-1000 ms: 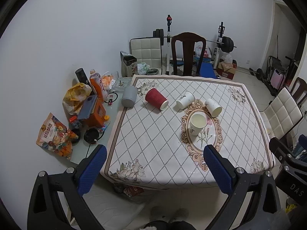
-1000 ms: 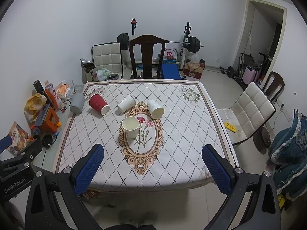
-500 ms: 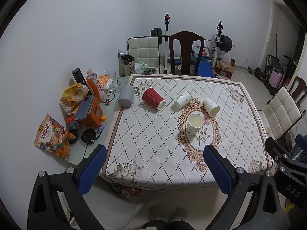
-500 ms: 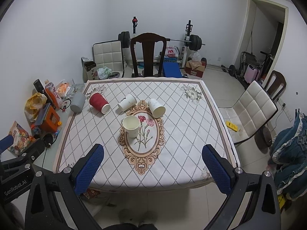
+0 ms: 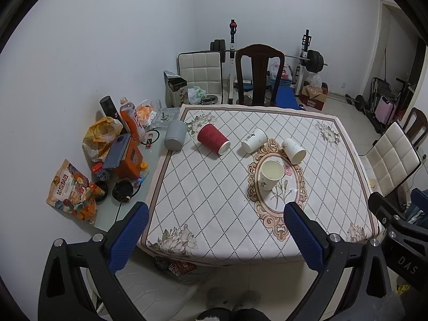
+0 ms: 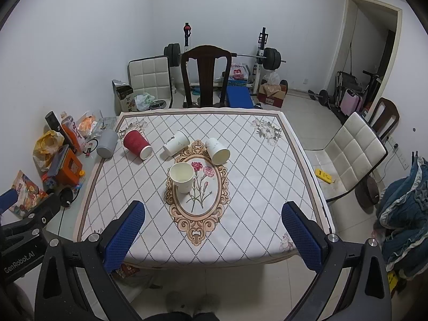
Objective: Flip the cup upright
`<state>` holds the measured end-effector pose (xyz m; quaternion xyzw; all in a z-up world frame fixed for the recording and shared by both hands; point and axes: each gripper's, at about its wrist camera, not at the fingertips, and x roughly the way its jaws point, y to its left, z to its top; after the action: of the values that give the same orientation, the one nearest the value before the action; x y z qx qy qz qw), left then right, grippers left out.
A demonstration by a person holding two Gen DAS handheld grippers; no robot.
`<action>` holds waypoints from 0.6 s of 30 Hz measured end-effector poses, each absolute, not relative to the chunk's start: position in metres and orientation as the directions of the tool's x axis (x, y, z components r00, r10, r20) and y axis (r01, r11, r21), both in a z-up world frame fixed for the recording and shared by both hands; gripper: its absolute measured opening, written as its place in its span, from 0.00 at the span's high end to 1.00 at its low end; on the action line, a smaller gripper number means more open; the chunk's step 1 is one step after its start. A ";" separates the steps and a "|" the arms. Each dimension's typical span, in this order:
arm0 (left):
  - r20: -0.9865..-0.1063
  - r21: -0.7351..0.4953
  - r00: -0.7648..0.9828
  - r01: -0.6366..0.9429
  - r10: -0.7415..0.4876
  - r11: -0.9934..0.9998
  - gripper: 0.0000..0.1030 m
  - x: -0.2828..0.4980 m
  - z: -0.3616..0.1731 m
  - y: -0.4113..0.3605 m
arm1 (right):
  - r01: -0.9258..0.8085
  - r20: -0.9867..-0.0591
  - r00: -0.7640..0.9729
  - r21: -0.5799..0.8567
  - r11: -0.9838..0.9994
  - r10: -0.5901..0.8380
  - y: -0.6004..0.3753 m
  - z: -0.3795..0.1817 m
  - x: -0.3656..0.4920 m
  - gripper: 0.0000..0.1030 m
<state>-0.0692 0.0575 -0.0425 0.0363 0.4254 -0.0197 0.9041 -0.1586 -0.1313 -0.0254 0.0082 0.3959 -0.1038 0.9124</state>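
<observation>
1. Left gripper (image 5: 215,230): jaws spread wide, nothing held between the blue pads (image 5: 303,236). It is held off the near edge of the table (image 5: 214,203), above floor level, well short of every cup.
2. Right gripper (image 6: 212,228): jaws likewise spread wide, nothing gripped. Also held at the near table edge, well apart from the cups.
3. Cream cup (image 5: 270,174) is seen upright, mouth up, ahead of the left jaws and nearer the right-hand finger; in the right wrist view it (image 6: 182,177) sits ahead, slightly toward the left-hand finger. It stands on the oval floral medallion (image 6: 199,195).
4. Red ribbed cup (image 5: 213,139) lies on its side, farther ahead and toward the left-hand finger in both views, mouth turned toward the jaws.
5. White cup with black marking (image 5: 254,140) lies on its side beyond the cream cup, roughly on the left gripper's centreline, closed base toward the jaws.
6. Second white cup (image 5: 293,151) lies on its side, ahead of the left gripper's right-hand finger, mouth toward the jaws; in the right wrist view (image 6: 218,151) it falls near centreline.
7. Grey cup (image 5: 175,138) lies at the table's far-left edge, just beside the red cup, outside the left-hand finger line.
8. The three tipped cups on the cloth are apart from each other, none touching either gripper.
9. Dark wooden chair (image 6: 206,76) stands beyond the far table edge, straight ahead of the right jaws.
</observation>
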 end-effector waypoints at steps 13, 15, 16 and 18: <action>-0.768 0.046 0.640 0.072 -0.011 0.996 0.00 -0.068 -0.041 0.054 | 0.197 -0.723 0.665 -0.070 0.978 -0.185 -0.133 -0.026 -0.156 0.00; -0.769 0.044 0.639 0.072 -0.012 0.996 0.00 -0.068 -0.041 0.053 | 0.195 -0.725 0.664 -0.069 0.978 -0.183 -0.133 -0.026 -0.156 0.00; -0.769 0.045 0.639 0.072 -0.011 0.996 0.00 -0.068 -0.041 0.054 | 0.195 -0.724 0.665 -0.069 0.978 -0.184 -0.133 -0.026 -0.156 0.00; -0.769 0.045 0.639 0.071 -0.010 0.996 0.00 -0.068 -0.041 0.053 | 0.196 -0.725 0.663 -0.072 0.978 -0.187 -0.133 -0.026 -0.156 0.00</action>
<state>-0.0676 0.0528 -0.0407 0.0355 0.4243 -0.0224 0.9046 -0.1558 -0.1326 -0.0258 0.0060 0.3968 -0.1049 0.9119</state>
